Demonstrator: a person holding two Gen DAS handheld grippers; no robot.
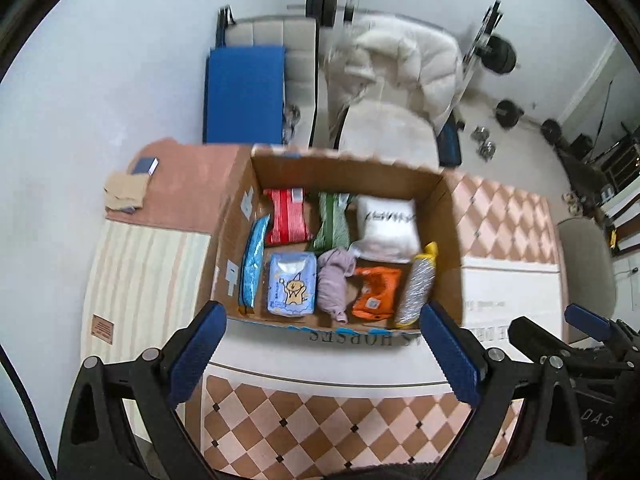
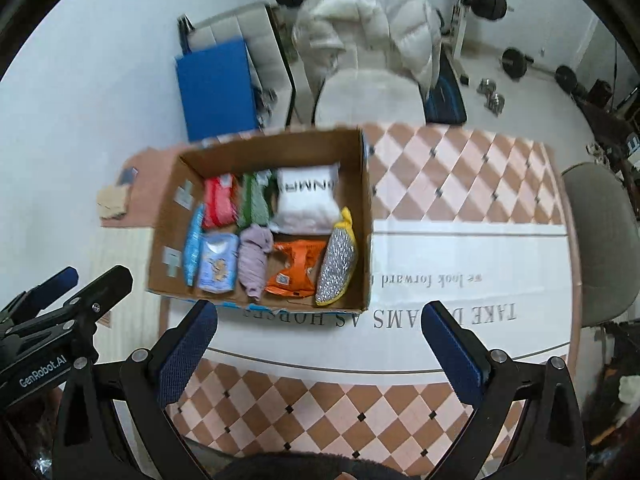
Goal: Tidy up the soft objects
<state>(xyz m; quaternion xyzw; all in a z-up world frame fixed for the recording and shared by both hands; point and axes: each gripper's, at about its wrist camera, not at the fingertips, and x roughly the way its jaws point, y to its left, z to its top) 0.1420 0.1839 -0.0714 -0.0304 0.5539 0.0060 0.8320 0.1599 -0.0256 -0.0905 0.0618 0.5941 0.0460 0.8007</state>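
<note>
An open cardboard box [image 1: 450, 216] [image 2: 366, 216] stands on the table and holds several soft items: a red pack [image 1: 289, 216], a green cloth [image 1: 332, 220], a white pillow [image 1: 387, 226], a blue tissue pack [image 1: 291, 288], a lilac cloth [image 1: 334, 280], an orange pouch [image 1: 376, 292] and a silver-and-yellow sponge [image 1: 416, 284]. My left gripper [image 1: 324, 344] is open and empty, just in front of the box. My right gripper [image 2: 320, 344] is open and empty, in front of the box's right corner. The left gripper also shows at the left of the right wrist view [image 2: 60, 292].
The table has a checkered cloth [image 2: 460, 168] with a white printed band. A padded chair with a white jacket [image 1: 404, 64] stands behind the table, a grey chair [image 2: 600, 240] at the right. A folded tan cloth [image 1: 126, 194] lies left of the box. Weights lie on the floor.
</note>
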